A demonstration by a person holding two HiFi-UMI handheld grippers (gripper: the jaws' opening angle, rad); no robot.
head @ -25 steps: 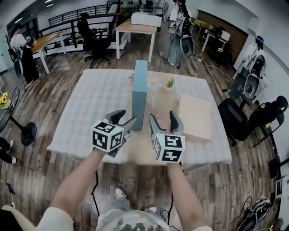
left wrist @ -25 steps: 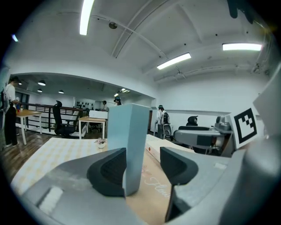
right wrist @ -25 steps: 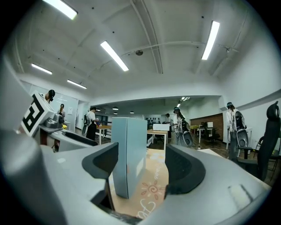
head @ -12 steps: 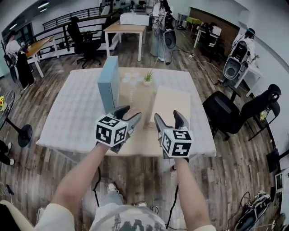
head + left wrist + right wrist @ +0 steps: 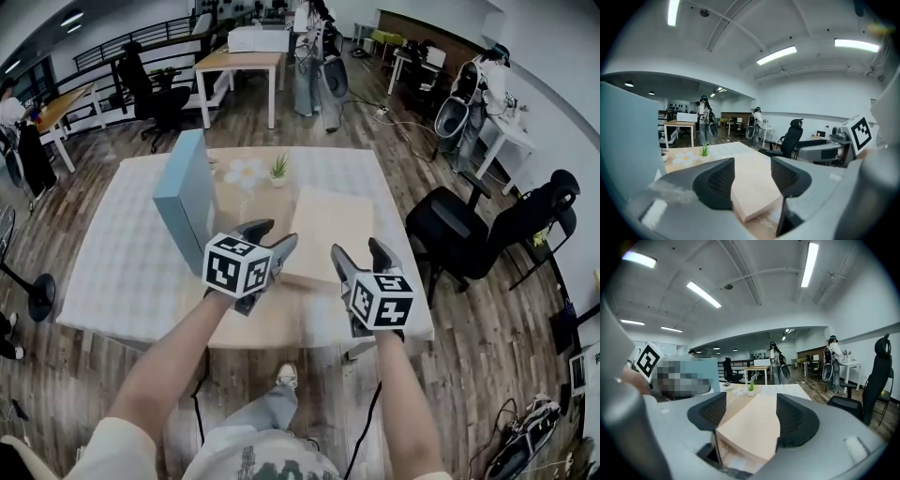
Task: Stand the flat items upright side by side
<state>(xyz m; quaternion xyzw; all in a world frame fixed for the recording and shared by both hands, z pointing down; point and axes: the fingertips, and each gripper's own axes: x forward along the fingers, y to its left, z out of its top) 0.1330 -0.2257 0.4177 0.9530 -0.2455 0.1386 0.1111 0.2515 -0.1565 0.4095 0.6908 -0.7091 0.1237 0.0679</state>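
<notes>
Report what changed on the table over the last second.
Both grippers shifted right, from the upright blue box to the flat tan box: the left gripper now lines up with its near left corner, the right gripper with its near right side. Nothing was gripped or released; both jaws stayed open. The blue box still stands, the tan box still lies flat.

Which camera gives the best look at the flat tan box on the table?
The head view: the tan box shows nearly whole, lying flat beside the upright blue box. Both gripper views show only its near corner, foreshortened.
</notes>
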